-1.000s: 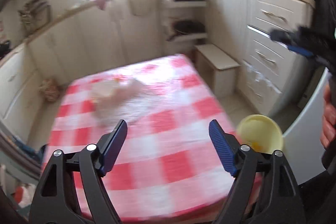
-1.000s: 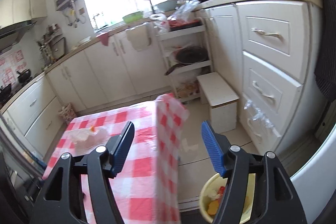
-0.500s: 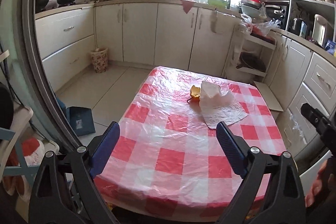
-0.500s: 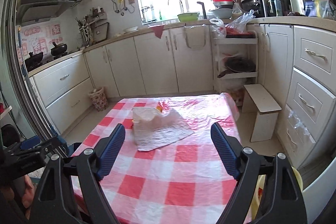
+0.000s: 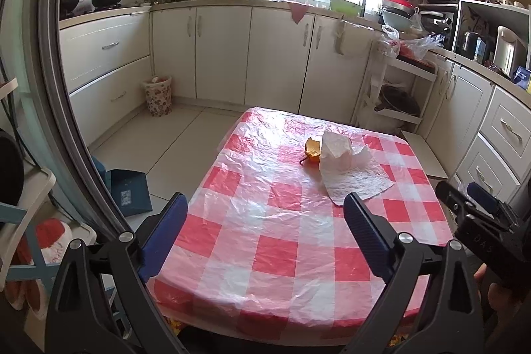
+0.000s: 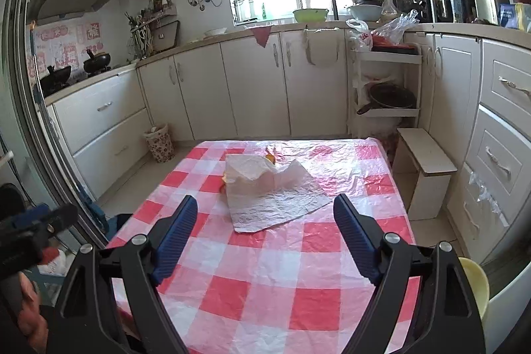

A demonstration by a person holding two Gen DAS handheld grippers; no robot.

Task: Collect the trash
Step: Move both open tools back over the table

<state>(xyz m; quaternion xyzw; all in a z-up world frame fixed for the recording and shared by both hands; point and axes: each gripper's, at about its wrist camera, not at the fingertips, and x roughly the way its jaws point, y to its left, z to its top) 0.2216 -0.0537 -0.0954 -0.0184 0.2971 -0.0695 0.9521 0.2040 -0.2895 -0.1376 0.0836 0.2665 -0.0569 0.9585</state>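
Both grippers hover above the near edge of the tabletop [image 5: 292, 257], which is covered by a red-and-white checked plastic cloth [image 6: 265, 274]. The left gripper [image 5: 265, 231] has its blue fingers [image 5: 166, 231] spread wide and holds nothing; the right gripper [image 6: 265, 234] is likewise spread wide and empty, its fingers [image 6: 355, 238] framing the near edge of the paper. The trash lies toward the far half of the cloth: a crumpled white paper [image 5: 348, 168] partly spread flat, and an orange peel [image 5: 312, 150] touching its left side in the left view. In the right view the paper [image 6: 268, 191] hides most of the peel [image 6: 270, 159], which peeks out behind it. Both pieces are well apart from either gripper. A yellow bowl [image 6: 478, 284] sits low at the right, beside the tabletop's near corner and below its level. A small flowered bin [image 5: 157, 95] stands on the floor by the far cabinets, and a white stool [image 6: 424, 171] stands to the right of the tabletop. In the left view the right gripper [image 5: 478, 214] shows at the right edge, with part of the hand [image 5: 497, 297] that holds it.
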